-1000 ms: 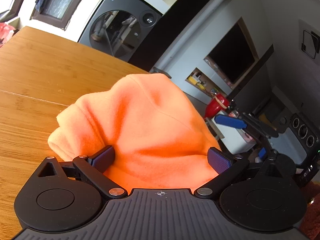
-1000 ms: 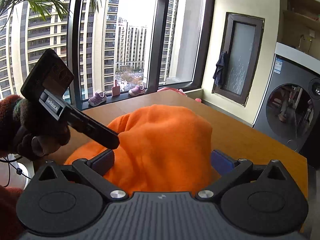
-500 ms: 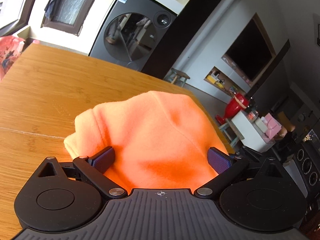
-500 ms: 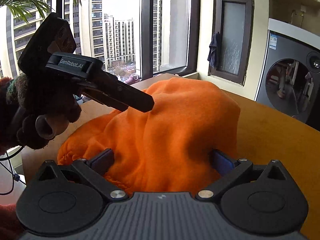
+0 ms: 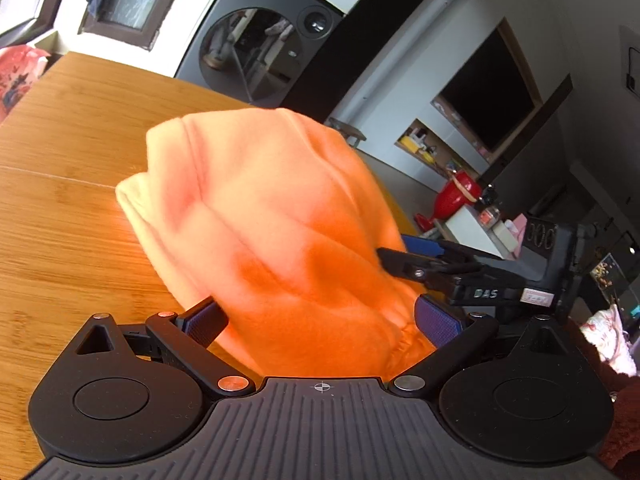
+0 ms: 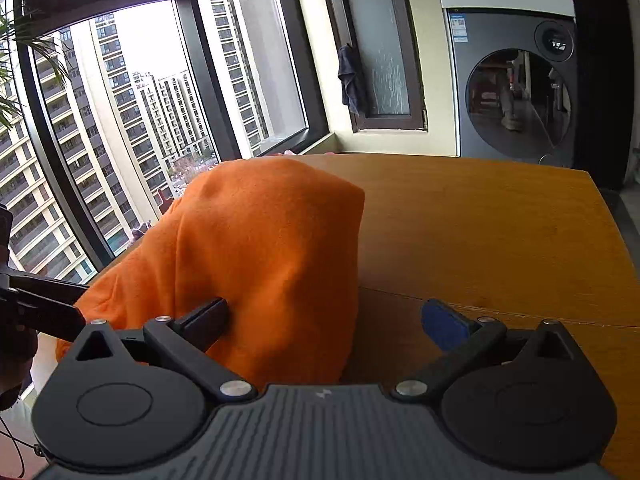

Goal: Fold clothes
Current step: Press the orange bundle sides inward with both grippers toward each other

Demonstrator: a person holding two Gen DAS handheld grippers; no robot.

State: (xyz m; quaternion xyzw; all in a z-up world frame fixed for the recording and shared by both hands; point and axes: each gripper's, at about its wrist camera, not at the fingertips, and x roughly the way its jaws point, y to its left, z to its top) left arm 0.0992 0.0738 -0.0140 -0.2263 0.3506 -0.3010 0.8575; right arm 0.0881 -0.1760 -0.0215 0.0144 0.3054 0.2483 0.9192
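Fleece, orange (image 5: 280,240), soft, light and floppy, so I'd grab a hem or corner, not the bulk; it's bunched between the left claw's (image 5: 320,320) spread pads, over the table (image 5: 60,240); left view shows the right claw alongside the fleece. Right claw (image 6: 332,320) is apart too, cloth against its left pad (image 6: 206,318) only; that view shows the window (image 6: 140,100).

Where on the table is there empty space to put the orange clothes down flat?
The wooden table is bare between the orange garment and the washing machine. In the left wrist view, bare wood runs left of the garment, toward the red bag. It is crowded near both grippers, where the cloth bunches.
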